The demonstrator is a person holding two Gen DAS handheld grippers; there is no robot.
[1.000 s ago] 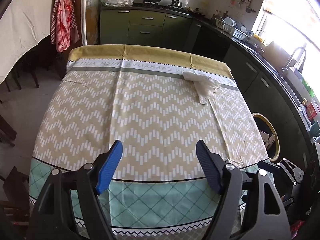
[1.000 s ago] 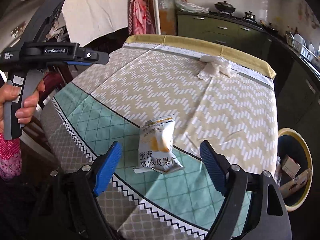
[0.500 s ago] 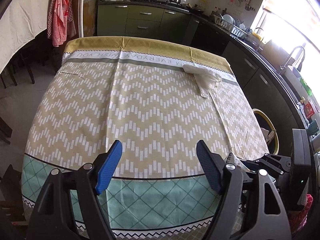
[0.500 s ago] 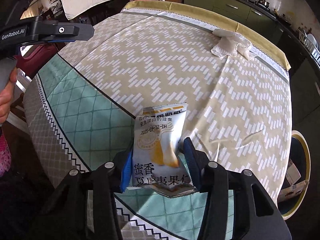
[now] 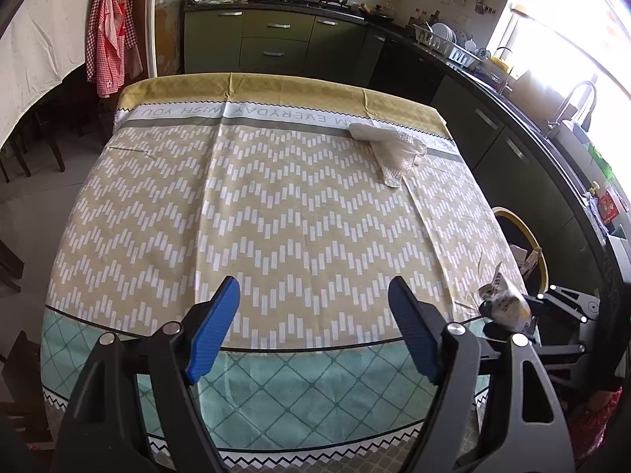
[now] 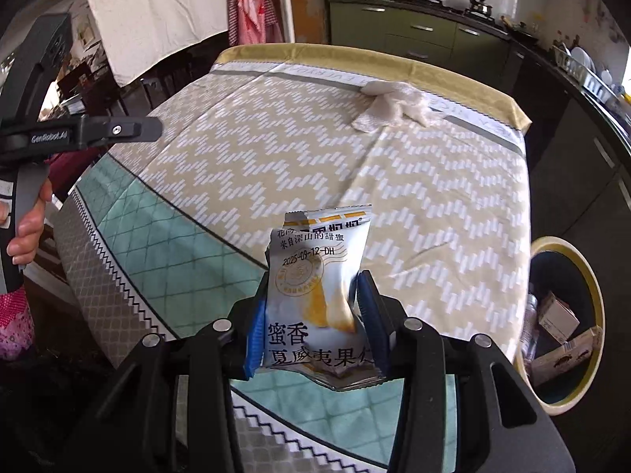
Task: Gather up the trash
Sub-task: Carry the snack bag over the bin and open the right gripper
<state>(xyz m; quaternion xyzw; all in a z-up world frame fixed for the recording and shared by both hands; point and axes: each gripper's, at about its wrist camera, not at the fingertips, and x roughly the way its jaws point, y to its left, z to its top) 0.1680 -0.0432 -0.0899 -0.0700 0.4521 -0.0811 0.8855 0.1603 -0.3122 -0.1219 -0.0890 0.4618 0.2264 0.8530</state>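
Note:
A silver and yellow snack packet (image 6: 321, 295) stands upright between the blue pads of my right gripper (image 6: 315, 323), which is shut on it and holds it above the table's near edge. The same snack packet (image 5: 504, 305) shows at the right rim of the left wrist view. My left gripper (image 5: 313, 331) hangs open over the near part of the patterned tablecloth (image 5: 256, 216) with nothing between its fingers. A yellow-rimmed trash bin (image 6: 568, 315) with boxes inside stands on the floor to the right of the table.
A crumpled white cloth (image 5: 390, 148) lies near the table's far right corner. Green kitchen cabinets (image 5: 276, 43) and a dark counter with a sink (image 5: 552, 118) run behind and along the right. Dark chairs (image 5: 23, 149) stand at the left.
My right gripper closed on the snack packet and lifted it off the tablecloth. It carried the packet a little to the right. The left gripper stayed open and nearly still.

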